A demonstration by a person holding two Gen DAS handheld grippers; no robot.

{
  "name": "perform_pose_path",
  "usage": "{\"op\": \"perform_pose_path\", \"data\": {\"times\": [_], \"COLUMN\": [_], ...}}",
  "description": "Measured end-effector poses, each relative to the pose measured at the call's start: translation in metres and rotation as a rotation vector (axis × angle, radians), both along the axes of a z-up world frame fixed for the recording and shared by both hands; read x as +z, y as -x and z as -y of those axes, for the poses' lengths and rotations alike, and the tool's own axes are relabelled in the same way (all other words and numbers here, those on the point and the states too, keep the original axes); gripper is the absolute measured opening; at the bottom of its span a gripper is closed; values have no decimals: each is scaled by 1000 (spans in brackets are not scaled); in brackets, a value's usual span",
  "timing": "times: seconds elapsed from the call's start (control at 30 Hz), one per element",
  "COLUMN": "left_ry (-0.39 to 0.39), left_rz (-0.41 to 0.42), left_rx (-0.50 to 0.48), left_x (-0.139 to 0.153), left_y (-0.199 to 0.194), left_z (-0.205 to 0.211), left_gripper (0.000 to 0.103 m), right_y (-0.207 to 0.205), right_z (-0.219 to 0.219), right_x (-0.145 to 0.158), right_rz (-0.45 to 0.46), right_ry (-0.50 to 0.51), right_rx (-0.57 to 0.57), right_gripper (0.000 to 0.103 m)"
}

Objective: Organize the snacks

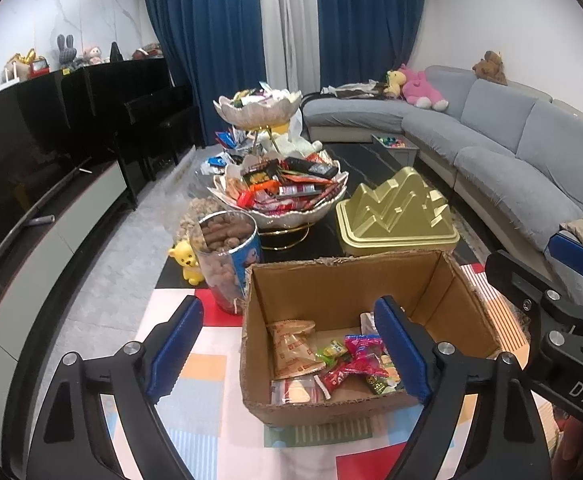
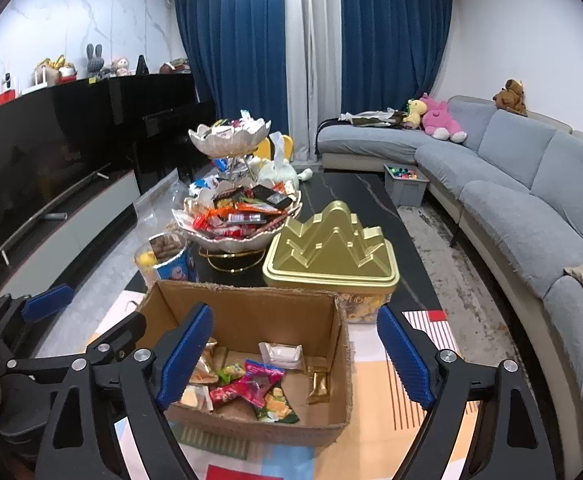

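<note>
An open cardboard box (image 1: 291, 280) (image 2: 343, 356) stands on the patterned tabletop, with several snack packets (image 1: 355, 356) (image 2: 251, 384) lying on its bottom. My left gripper (image 1: 287, 354) hovers over the box's near left part, open, nothing between its blue pads. My right gripper (image 2: 295, 354) hangs above the same box, open and empty too. A two-tier shell-shaped bowl stand (image 1: 279, 196) (image 2: 235, 216) heaped with snacks sits behind the box. The right gripper shows at the right edge of the left wrist view, and the left gripper at the left edge of the right wrist view.
A clear jar of brown snacks (image 1: 227, 256) (image 2: 167, 256) stands left of the box, a gold mountain-shaped tin (image 1: 395, 216) (image 2: 331, 252) behind it on the right. A yellow bear figure (image 1: 185, 260), a grey sofa (image 1: 511, 152) (image 2: 511, 184) and a black TV unit (image 1: 51, 128) surround the table.
</note>
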State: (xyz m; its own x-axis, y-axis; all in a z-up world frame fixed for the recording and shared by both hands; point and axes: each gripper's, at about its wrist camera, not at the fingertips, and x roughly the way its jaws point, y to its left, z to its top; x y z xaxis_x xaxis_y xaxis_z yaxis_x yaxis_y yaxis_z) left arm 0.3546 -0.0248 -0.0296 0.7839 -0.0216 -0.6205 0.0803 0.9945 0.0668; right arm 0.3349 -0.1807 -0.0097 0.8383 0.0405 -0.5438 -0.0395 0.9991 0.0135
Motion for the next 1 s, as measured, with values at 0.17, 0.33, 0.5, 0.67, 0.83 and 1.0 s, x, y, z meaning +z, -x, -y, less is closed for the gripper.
{"op": "perform_pose_path", "data": {"times": [0.17,0.33,0.5,0.67,0.83,1.0], "left_ry": [-20,-28,-29,-29,-29,-31], "left_rz": [38,59,77,96,112,120], "left_rx": [1,6,11,11,13,26], "left_x": [14,25,33,40,45,48], "left_y": [18,34,50,69,89,108], "left_z": [1,2,0,-1,-3,-6], "left_gripper": [95,96,98,99,100,100], "right_y": [14,29,45,64,84,105], "right_z": [2,4,4,3,1,0], "right_x": [11,20,28,34,39,40], "right_rz": [20,33,50,68,86,98], "right_ry": [2,-6,-2,1,8,10], "right_rx": [-10,-14,-10,-8,-8,-9], "right_gripper": [89,91,91,91,91,91]}}
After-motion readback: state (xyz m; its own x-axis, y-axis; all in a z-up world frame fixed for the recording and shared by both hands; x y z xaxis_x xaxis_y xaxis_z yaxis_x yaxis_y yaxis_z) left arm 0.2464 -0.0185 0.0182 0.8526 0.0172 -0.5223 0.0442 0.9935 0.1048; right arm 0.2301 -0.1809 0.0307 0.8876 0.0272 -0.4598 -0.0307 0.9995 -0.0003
